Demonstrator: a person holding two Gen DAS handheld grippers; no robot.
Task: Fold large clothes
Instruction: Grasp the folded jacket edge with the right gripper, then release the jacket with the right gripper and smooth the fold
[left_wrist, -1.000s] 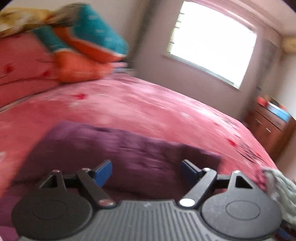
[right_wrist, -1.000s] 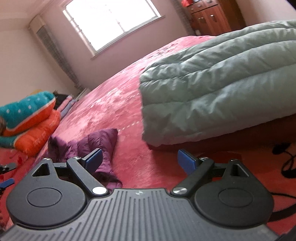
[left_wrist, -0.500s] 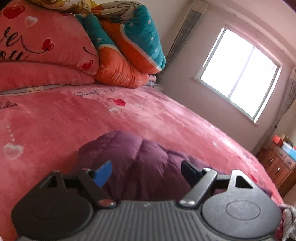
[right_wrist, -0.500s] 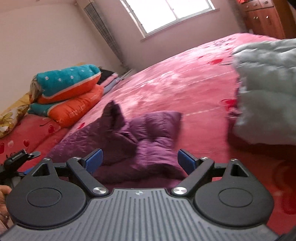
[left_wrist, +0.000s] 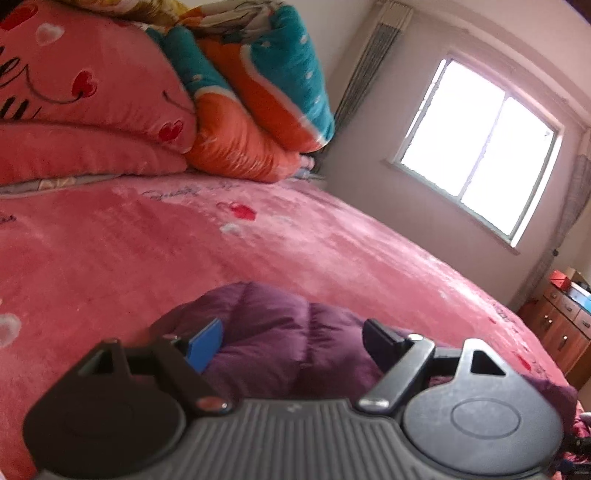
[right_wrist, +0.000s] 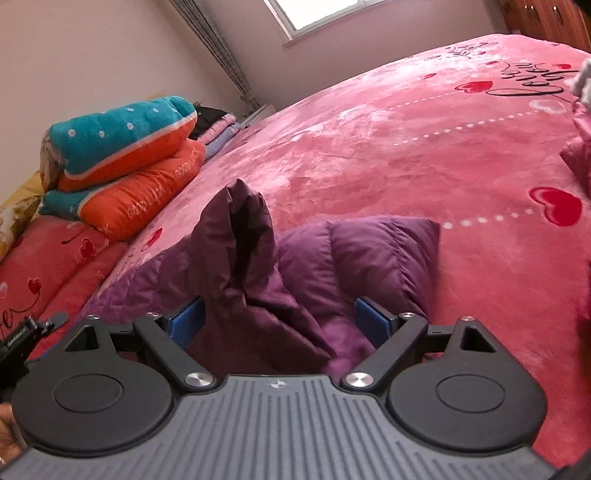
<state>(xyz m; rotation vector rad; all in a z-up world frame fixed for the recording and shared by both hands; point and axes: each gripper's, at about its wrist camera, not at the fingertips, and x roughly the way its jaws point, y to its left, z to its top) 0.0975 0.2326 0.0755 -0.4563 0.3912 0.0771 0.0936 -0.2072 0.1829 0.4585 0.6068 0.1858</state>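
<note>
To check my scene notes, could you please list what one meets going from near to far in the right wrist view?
Right gripper, jaws open → purple puffer jacket → pink heart-print bedspread → wall radiator and window.

This is a bedroom in a home. A wide bed (right_wrist: 424, 140) spread with a pink plush blanket printed with red hearts fills most of both views. Folded teal-and-orange quilts (right_wrist: 125, 166) are stacked at its head beside pink pillows (left_wrist: 85, 110). A bright window (left_wrist: 476, 147) with a curtain (left_wrist: 369, 70) lights the plain wall, and a wooden dresser (left_wrist: 561, 332) stands beyond the bed.
</note>
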